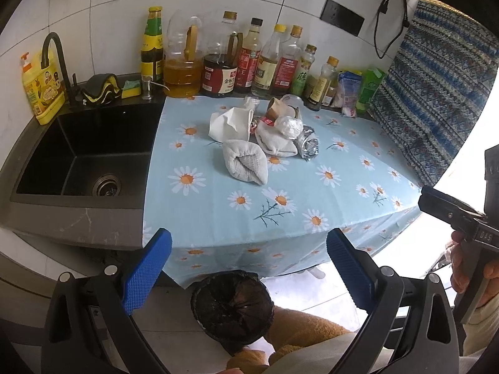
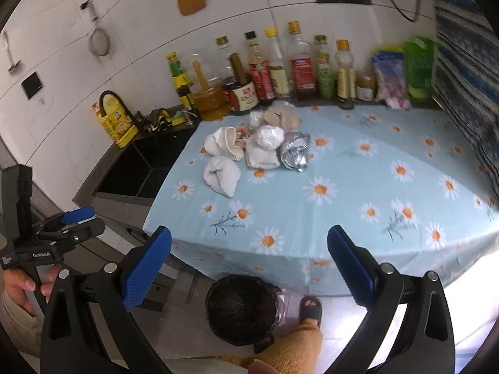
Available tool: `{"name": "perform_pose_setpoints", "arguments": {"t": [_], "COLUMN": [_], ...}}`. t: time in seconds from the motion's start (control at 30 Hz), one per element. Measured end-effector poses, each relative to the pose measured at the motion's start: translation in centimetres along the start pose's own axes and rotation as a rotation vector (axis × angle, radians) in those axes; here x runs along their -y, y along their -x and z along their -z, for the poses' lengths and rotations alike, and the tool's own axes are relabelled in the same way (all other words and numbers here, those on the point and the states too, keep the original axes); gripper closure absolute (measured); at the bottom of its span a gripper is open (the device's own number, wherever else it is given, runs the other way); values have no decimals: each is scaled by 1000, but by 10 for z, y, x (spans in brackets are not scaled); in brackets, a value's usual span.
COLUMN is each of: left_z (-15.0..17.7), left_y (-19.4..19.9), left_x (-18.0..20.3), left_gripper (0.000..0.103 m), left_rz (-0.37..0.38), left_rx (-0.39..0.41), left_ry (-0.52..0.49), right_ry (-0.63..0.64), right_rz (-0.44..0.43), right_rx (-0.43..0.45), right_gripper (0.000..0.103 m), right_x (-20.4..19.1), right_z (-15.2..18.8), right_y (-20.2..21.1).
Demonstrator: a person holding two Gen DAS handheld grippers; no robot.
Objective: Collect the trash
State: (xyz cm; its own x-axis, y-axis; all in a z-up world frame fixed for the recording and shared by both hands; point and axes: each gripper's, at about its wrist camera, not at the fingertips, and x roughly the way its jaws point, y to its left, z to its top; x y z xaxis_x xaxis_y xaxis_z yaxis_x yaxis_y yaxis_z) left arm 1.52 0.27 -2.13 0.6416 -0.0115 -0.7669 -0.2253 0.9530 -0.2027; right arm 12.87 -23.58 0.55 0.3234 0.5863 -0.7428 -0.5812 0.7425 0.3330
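Left wrist view: left gripper (image 1: 249, 265) jaws wide apart, nothing between them, held back off the front edge of the counter. Trash pile (image 1: 265, 134) sits toward the back-middle of the daisy cloth (image 1: 312, 193), just in front of the bottle row (image 1: 243, 62): crumpled white paper (image 1: 230, 123), a rolled white wad (image 1: 246, 163) nearest the front, a foil wrapper (image 1: 307, 146) on the right side, a clear plastic ball (image 1: 288, 126), a brown paper cup (image 1: 276, 109) at the back. Sink (image 1: 84, 152) lies off the cloth's left edge. Bin w/ black liner (image 1: 232, 308) stands on the floor below the front edge, by the person's leg. Right gripper shows at the frame's right edge; its jaws not readable from here.

Right wrist view: right gripper (image 2: 249, 265) also wide, empty, short of the front edge. Same pile toward the back-left of the cloth; rolled wad (image 2: 222, 176) closest. Bin (image 2: 241, 308) on the floor, a slippered foot (image 2: 310, 308) right beside it.

Risks, as I judge them: pieces touch and overlap, so a grab on one prob. drags a neighbour or knocks the cup. Pads pressed too low could pinch the cloth and pull it, bottles incl. Foil and plastic look light and slippery, may slip out before reaching the bin. Bin mouth small, partly under the overhang, so a drop could miss.
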Motion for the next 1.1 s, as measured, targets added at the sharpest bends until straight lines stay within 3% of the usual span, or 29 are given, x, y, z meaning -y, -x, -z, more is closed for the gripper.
{"name": "perform_pose_setpoints", "arguments": {"t": [0.2, 0.57, 0.8, 1.1], "left_z": [-14, -49, -70, -92], "left_y": [-28, -111, -171, -221], "left_x": [-1, 3, 13, 9], "left_gripper": [6, 6, 7, 8], "left_rz": [-22, -55, -52, -68], "left_rx": [-3, -90, -162, -217], "left_ry": [32, 56, 45, 45], "right_ry": [24, 15, -49, -95], "right_rz": [-75, -63, -107, -149], "right_rx": [-37, -179, -257, -340], "right_gripper": [4, 4, 18, 28], "right_x": [15, 72, 111, 138], "right_z": [-22, -68, -96, -114], "right_y": [-32, -116, -171, -222]}}
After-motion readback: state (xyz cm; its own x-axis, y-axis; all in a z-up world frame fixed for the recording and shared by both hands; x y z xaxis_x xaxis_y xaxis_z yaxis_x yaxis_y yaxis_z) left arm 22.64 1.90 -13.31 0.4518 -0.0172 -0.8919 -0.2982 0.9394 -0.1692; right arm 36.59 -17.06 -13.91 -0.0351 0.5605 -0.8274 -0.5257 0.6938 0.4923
